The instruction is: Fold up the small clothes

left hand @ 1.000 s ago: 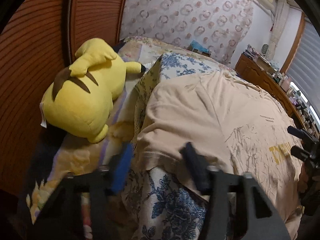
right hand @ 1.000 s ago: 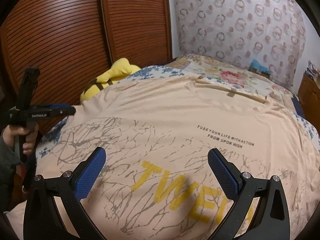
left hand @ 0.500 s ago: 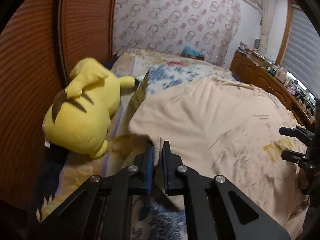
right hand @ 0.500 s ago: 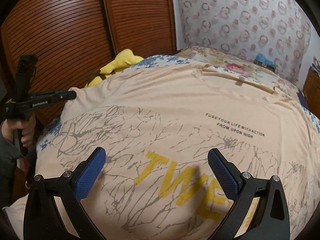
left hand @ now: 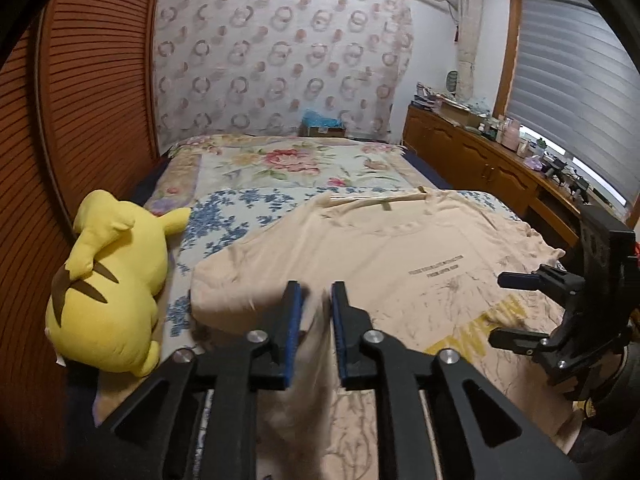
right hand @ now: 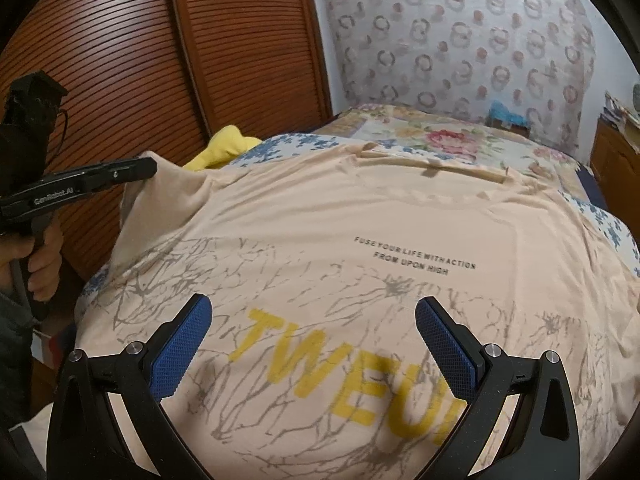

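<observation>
L gripper [left hand: 313,312] is pinched narrow on a fold of the peach T-shirt [right hand: 360,240], at the shirt's left sleeve/side edge, and has it raised off the bed [left hand: 288,164]; the right wrist view shows that edge hanging from its tip at approx 10 o'clock. R gripper [right hand: 312,344] is wide apart w/ nothing between the blue pads [right hand: 182,346], hovering just over the yellow lettering near the hem; contact w/ cloth can't be told.

Shirt lies face up, spread over the bed. Long axis runs hem to collar, i.e. 6 to 12 o'clock from the R gripper, collar at approx 12–1.

Key relation: the lifted edge is on the shirt's left flank, and the shirt's body lies toward 2–3 o'clock from the L gripper. Likely next move is carrying that edge across toward the centre line, so L arm is the nearer, working one; R probably just steadies the hem end.

Yellow plush toy [left hand: 108,292] sits at approx 9 o'clock of the L gripper, near but apart from the shirt.
</observation>
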`<state>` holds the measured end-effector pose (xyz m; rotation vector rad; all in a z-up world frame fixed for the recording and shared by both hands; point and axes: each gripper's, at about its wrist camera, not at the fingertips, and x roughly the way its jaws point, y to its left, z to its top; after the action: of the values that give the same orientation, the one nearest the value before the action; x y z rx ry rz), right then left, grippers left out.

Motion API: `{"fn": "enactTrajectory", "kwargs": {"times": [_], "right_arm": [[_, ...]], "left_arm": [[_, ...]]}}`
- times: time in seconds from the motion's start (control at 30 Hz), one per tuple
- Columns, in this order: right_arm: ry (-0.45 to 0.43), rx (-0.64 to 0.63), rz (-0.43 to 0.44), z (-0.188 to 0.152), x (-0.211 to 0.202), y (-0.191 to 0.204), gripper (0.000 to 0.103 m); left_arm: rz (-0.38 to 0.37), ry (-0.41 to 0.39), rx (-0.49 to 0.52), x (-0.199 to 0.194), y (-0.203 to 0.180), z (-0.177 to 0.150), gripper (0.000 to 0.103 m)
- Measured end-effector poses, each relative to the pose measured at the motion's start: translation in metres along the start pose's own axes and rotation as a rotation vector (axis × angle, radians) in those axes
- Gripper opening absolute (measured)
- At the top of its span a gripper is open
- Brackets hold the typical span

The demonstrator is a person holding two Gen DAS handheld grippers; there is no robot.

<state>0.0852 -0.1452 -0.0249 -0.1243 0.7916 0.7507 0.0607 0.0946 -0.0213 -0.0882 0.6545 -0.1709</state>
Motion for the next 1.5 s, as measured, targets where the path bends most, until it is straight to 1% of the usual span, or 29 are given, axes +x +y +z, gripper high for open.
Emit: {"fn": "enactTrajectory", "kwargs": {"times": [0.03,0.1,0.13,0.17,0.23,0.3,0.37,0.43,0.5,0.53,0.6,0.67,0.7,0.83,0.93,0.97,1.07,1.23,1.33,1.37,1.43,1.5], "right_arm": [[0.001,0.002,-0.001,-0.001,0.000,-0.001,0.103],[0.003,0.002,-0.004,-0.002,0.000,-0.003,0.103],[0.004,0.002,-0.006,-0.002,0.000,-0.003,0.103],[0.003,0.003,-0.006,-0.002,0.000,-0.003,0.103],[0.002,0.001,-0.006,-0.002,0.001,-0.004,0.103],[0.001,-0.009,-0.009,-0.003,0.001,-0.005,0.103],[0.003,-0.025,-0.006,0.000,0.002,-0.001,0.100],[0.004,-0.042,0.006,0.005,0.006,0.004,0.096],[0.011,-0.071,0.031,0.012,0.009,0.013,0.084],[0.016,-0.085,0.042,0.016,0.011,0.017,0.080],[0.024,-0.123,0.070,0.026,0.017,0.028,0.061],[0.032,-0.162,0.099,0.036,0.025,0.041,0.056],[0.033,-0.180,0.117,0.041,0.029,0.048,0.051],[0.047,-0.236,0.182,0.058,0.049,0.076,0.043],[0.074,-0.266,0.232,0.066,0.070,0.098,0.030],[0.089,-0.277,0.251,0.067,0.078,0.105,0.024],[0.135,-0.302,0.299,0.070,0.101,0.125,0.023],[0.211,-0.337,0.316,0.068,0.129,0.144,0.023],[0.259,-0.374,0.270,0.065,0.143,0.152,0.023],[0.274,-0.379,0.259,0.065,0.147,0.153,0.025],[0.277,-0.388,0.257,0.065,0.149,0.151,0.026],[0.274,-0.408,0.233,0.065,0.150,0.151,0.026]], "left_arm": [[-0.001,-0.006,0.001,-0.001,-0.004,0.000,0.021],[-0.012,-0.022,0.007,-0.006,-0.006,-0.001,0.030],[-0.011,-0.025,0.010,-0.007,-0.007,-0.002,0.033],[-0.009,-0.029,0.011,-0.010,-0.006,-0.002,0.039],[-0.009,-0.041,0.011,-0.015,-0.004,-0.003,0.043],[-0.003,-0.059,0.004,-0.022,-0.002,-0.005,0.052],[0.017,-0.078,-0.007,-0.030,0.005,-0.010,0.053],[0.041,-0.091,-0.019,-0.035,0.012,-0.015,0.054],[0.062,-0.096,-0.033,-0.041,0.021,-0.021,0.055],[0.072,-0.099,-0.038,-0.043,0.025,-0.024,0.055],[0.089,-0.104,-0.056,-0.048,0.037,-0.032,0.055],[0.101,-0.101,-0.073,-0.049,0.046,-0.040,0.055],[0.108,-0.100,-0.079,-0.049,0.050,-0.044,0.055],[0.137,-0.089,-0.106,-0.049,0.067,-0.057,0.055],[0.147,-0.090,-0.121,-0.051,0.073,-0.064,0.055],[0.152,-0.090,-0.123,-0.051,0.074,-0.066,0.055],[0.154,-0.088,-0.130,-0.052,0.078,-0.071,0.055],[0.158,-0.082,-0.137,-0.052,0.083,-0.076,0.056],[0.160,-0.082,-0.142,-0.052,0.083,-0.076,0.056],[0.157,-0.083,-0.143,-0.052,0.083,-0.077,0.056],[0.158,-0.080,-0.141,-0.052,0.083,-0.078,0.056],[0.157,-0.076,-0.137,-0.052,0.082,-0.078,0.056]]}}
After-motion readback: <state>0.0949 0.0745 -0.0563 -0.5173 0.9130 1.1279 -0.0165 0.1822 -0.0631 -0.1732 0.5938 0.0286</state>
